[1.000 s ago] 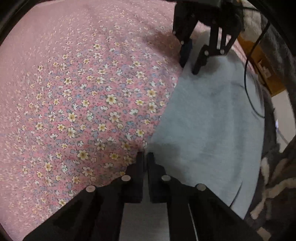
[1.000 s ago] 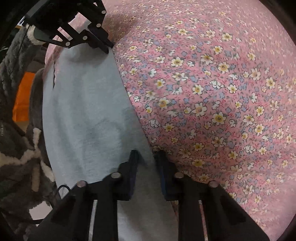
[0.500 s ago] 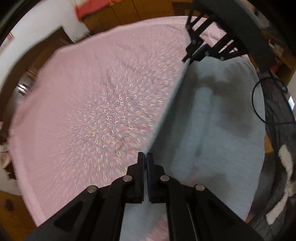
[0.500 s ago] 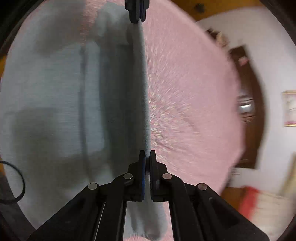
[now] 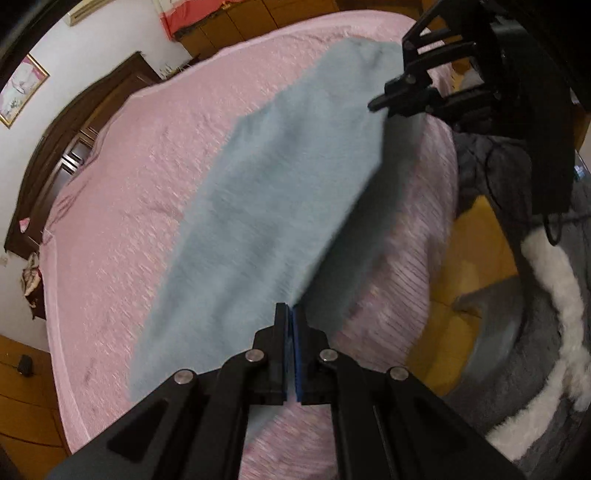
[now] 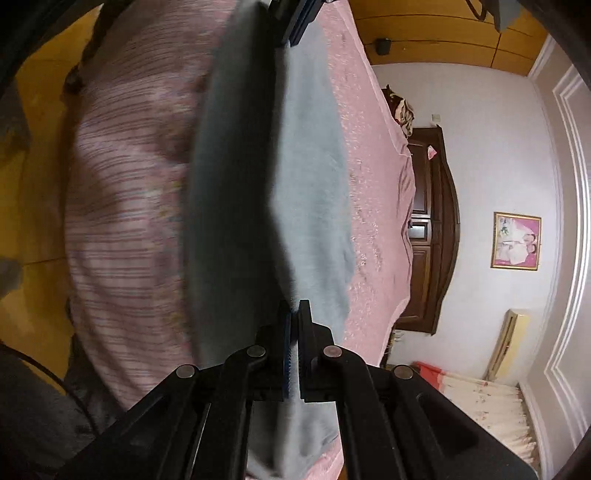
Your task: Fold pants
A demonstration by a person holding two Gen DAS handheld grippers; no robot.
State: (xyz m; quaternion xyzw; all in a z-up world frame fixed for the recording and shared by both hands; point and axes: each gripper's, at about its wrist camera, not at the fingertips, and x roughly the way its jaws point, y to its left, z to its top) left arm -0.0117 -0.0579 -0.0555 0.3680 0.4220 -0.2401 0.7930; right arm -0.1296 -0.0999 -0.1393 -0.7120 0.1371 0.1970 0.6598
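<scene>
The light grey-blue pants [image 5: 266, 206] hang stretched in the air above the pink flowered bed [image 5: 122, 192]. My left gripper [image 5: 291, 314] is shut on one end of the pants' edge. My right gripper [image 6: 294, 312] is shut on the other end; it shows in the left wrist view [image 5: 384, 105] at the upper right. In the right wrist view the pants [image 6: 310, 184] run from my jaws to the left gripper [image 6: 295, 22] at the top, their shaded underside on the left. The frames are blurred by motion.
The bed edge [image 5: 424, 280] drops to a yellow wood floor [image 5: 476, 221]. A grey and white fuzzy sleeve [image 5: 554, 280] is at the right. A dark wooden headboard [image 6: 436, 221], a framed picture [image 6: 516, 240] and a white wall lie beyond the bed.
Both grippers closed on the pants' edge on the bed, then lifted it high. The pants now hang stretched between them and the views tilted toward the room.
</scene>
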